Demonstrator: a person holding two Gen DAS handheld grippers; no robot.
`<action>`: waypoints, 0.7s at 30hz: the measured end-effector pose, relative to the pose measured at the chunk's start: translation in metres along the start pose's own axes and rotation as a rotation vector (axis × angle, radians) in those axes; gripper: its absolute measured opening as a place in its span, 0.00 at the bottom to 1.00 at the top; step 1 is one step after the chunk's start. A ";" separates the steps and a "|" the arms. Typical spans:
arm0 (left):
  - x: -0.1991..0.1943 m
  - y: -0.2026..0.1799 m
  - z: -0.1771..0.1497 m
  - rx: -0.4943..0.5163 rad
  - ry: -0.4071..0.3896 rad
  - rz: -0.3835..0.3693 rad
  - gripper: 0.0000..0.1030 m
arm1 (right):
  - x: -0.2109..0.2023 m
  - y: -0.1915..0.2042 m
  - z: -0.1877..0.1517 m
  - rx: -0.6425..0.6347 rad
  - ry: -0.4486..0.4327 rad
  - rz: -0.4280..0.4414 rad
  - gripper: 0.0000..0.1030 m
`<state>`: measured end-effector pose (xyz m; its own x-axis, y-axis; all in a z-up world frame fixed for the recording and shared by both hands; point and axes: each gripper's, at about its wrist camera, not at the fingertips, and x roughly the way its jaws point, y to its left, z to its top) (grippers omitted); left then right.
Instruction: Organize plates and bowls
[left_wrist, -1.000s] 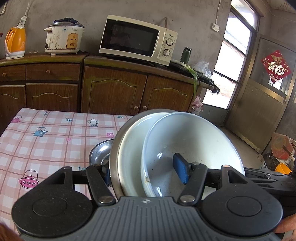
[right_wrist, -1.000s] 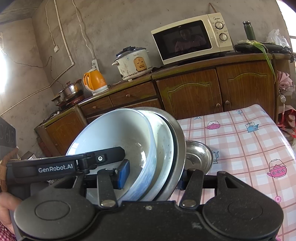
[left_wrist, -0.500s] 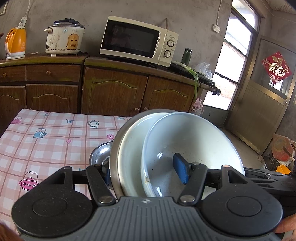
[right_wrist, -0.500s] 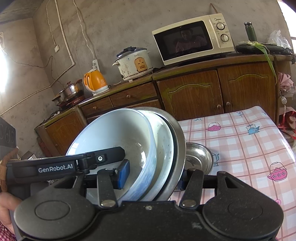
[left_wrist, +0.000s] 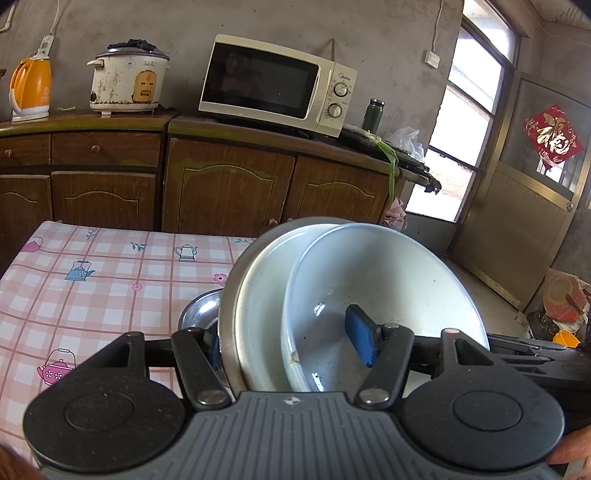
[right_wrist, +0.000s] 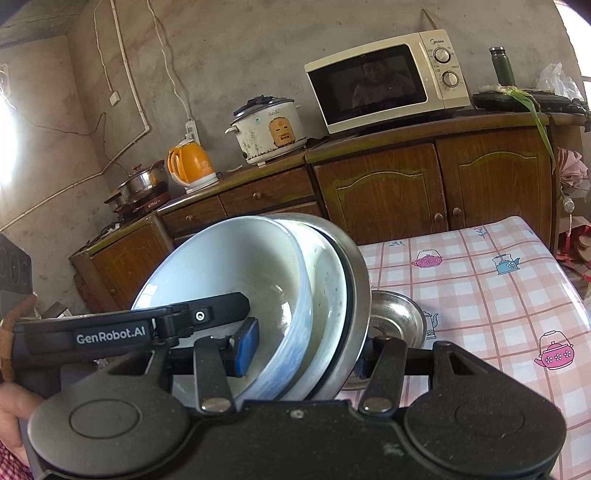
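jaws of both the left gripper (left_wrist: 291, 339) and right gripper (right_wrist: 301, 343) clamp a stiff, breakable, slippery bowl stack (left_wrist: 369, 280) at opposite rims.

Reading "GenRobot.AI" in white letters along the black body of the left gripper (right_wrist: 236, 354), lying just left of the right gripper's (right_wrist: 303, 347) own fingers. Showing "Midea", small and faint, on the microwave (right_wrist: 384, 81) far ahead, above its two dials. Displaying one gold character on the red door sign (left_wrist: 553, 135), upper right.

Both claws, left claw (left_wrist: 288, 343) and right claw (right_wrist: 303, 349), grip, tilted downward.
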<state>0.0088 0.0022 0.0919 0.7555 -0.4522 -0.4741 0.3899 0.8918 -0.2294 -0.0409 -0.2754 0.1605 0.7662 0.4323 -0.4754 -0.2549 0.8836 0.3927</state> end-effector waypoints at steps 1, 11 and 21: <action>0.000 0.000 0.000 0.000 0.001 0.000 0.62 | 0.000 0.000 0.000 -0.001 0.001 0.000 0.60; 0.001 -0.001 -0.001 0.002 0.001 0.001 0.62 | 0.000 0.000 -0.001 -0.001 0.000 0.000 0.59; 0.002 -0.002 -0.005 0.001 0.004 0.002 0.62 | 0.003 -0.001 0.001 0.002 0.003 0.000 0.60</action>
<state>0.0067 -0.0003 0.0876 0.7539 -0.4508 -0.4779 0.3893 0.8925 -0.2276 -0.0375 -0.2753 0.1587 0.7647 0.4325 -0.4776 -0.2537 0.8835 0.3937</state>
